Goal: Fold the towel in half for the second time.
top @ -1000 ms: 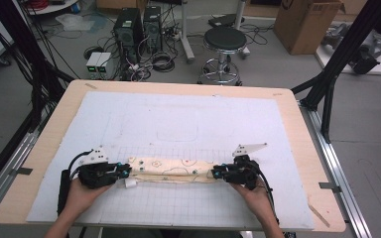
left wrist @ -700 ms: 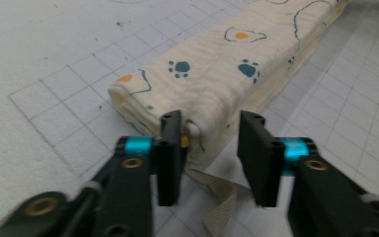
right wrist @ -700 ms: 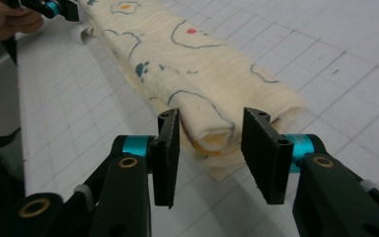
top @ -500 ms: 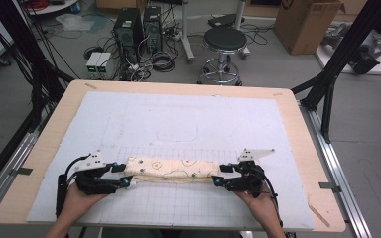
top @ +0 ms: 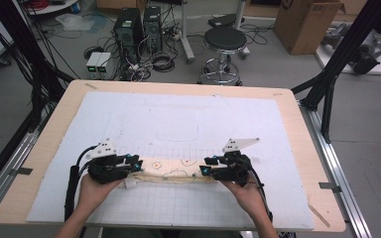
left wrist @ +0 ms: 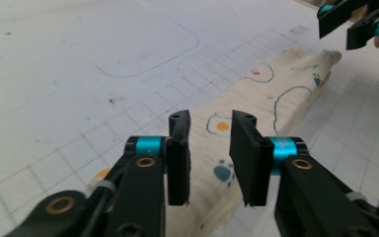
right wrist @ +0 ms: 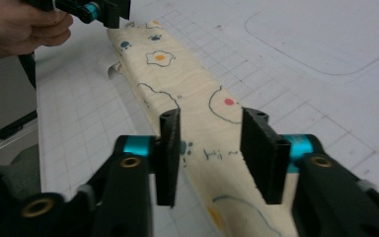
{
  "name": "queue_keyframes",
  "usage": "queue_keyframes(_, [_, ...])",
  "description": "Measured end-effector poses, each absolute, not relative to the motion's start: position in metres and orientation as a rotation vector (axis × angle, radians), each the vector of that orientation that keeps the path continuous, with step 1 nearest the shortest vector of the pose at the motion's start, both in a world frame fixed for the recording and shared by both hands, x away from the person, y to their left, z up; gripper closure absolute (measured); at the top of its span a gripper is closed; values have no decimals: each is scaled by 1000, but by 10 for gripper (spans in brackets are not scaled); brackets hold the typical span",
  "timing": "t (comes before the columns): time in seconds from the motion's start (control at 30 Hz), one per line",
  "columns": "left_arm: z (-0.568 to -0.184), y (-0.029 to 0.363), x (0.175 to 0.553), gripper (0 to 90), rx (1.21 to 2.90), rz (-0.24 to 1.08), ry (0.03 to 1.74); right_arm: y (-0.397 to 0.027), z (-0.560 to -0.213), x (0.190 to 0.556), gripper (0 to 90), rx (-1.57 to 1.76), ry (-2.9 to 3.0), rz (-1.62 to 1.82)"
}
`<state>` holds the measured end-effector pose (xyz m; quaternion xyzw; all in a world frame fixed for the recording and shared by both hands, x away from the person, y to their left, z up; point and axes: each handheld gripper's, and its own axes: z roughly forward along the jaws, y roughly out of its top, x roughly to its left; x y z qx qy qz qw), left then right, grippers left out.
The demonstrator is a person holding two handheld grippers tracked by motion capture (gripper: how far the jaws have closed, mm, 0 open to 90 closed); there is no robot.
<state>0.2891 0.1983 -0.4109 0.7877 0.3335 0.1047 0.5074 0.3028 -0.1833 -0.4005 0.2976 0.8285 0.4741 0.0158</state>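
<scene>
A long folded cream cloth (top: pixel 173 171) printed with fried eggs and paw marks lies flat on the white gridded mat (top: pixel 178 119). My left gripper (top: pixel 138 166) is at its left end and my right gripper (top: pixel 207 166) at its right end, pointing at each other. In the left gripper view the jaws of the left gripper (left wrist: pixel 210 118) stand apart over the cloth (left wrist: pixel 276 94). The right gripper (right wrist: pixel 212 116) likewise straddles the cloth (right wrist: pixel 187 89). Both pairs of jaws have just been closing; the fabric lies between and below them, and the pads do not press on it.
The mat covers a wooden table (top: pixel 44 148) whose front edge is close to my hands. A rounded rectangle outline (top: pixel 178 131) is drawn on the mat beyond the cloth. A stool (top: pixel 225 39), computers and cables stand on the floor behind the table.
Both grippers dipped toward me half a second ago and have come back up and inward over the cloth's ends. The cloth lies where it was.
</scene>
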Motion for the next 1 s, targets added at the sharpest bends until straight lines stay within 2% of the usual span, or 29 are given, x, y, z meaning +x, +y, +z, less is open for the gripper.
queue_keyframes(0.1, [-412, 188, 292, 846, 1940, 242, 779, -175, -402, 310, 732, 931, 2589, 1475])
queue_keyframes(0.33, [-420, 172, 292, 864, 2035, 234, 756, -153, -410, 320, 847, 904, 2680, 1433])
queue_keyframes(1.0, [-436, 170, 292, 867, 2167, 229, 775, -140, -433, 317, 857, 846, 2818, 1221])
